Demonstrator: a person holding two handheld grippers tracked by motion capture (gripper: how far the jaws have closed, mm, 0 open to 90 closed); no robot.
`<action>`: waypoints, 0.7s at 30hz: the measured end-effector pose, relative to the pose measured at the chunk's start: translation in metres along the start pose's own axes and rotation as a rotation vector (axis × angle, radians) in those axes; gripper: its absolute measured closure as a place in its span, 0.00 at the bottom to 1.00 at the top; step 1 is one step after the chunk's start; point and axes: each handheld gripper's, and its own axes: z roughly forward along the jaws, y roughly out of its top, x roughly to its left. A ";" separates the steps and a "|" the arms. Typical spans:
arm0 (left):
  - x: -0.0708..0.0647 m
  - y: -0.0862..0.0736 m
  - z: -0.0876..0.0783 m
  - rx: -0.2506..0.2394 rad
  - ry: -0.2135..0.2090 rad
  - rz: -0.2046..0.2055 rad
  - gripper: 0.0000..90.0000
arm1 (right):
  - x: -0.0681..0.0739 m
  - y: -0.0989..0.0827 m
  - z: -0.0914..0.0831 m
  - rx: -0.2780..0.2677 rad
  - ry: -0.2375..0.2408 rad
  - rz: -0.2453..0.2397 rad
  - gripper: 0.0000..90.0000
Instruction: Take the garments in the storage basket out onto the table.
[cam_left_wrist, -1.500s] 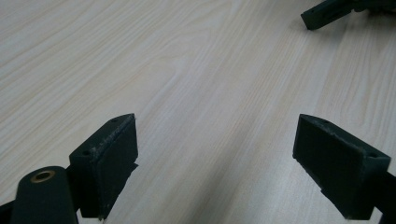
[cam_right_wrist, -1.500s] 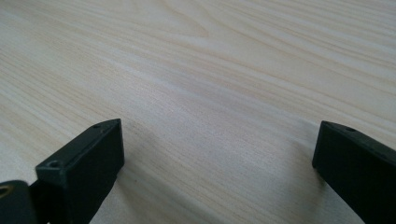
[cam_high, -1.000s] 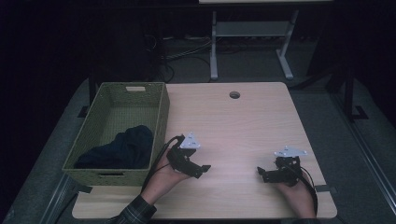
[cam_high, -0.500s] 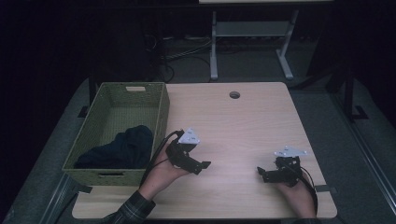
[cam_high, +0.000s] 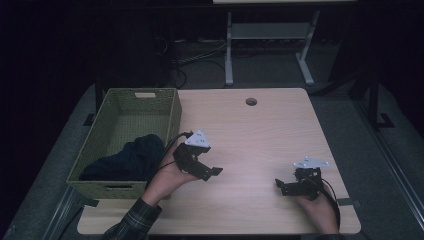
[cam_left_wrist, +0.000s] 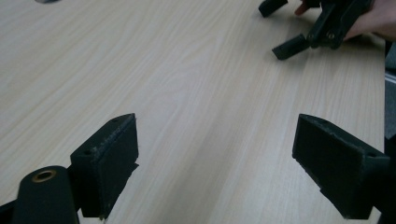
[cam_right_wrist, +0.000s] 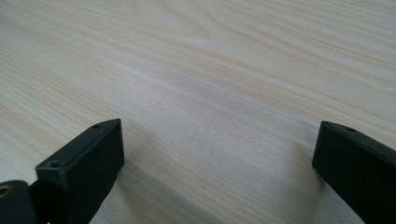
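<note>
Both pairs of jaws stand wide apart with nothing between them. The left gripper (cam_high: 202, 167) hovers just beside the green basket (cam_high: 171, 116), where a dark cloth (cam_high: 127, 159) lies; the right gripper (cam_high: 290, 186) rests low over the desk (cam_high: 250, 135).

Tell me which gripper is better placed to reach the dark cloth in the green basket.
Left. The left gripper hangs open right beside the green basket that holds the dark cloth. The right gripper, also open and empty, sits at the table's far right side.
</note>
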 end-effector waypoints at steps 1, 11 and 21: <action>0.001 0.000 -0.001 0.003 -0.011 -0.002 0.16 | 0.000 0.000 0.000 0.000 0.000 0.000 0.02; 0.011 0.002 -0.019 -0.049 -0.027 -0.034 0.16 | 0.000 0.000 0.000 -0.001 0.003 -0.002 0.02; 0.015 0.003 -0.031 -0.068 -0.008 -0.039 0.16 | 0.000 0.000 0.000 -0.001 0.006 -0.004 0.02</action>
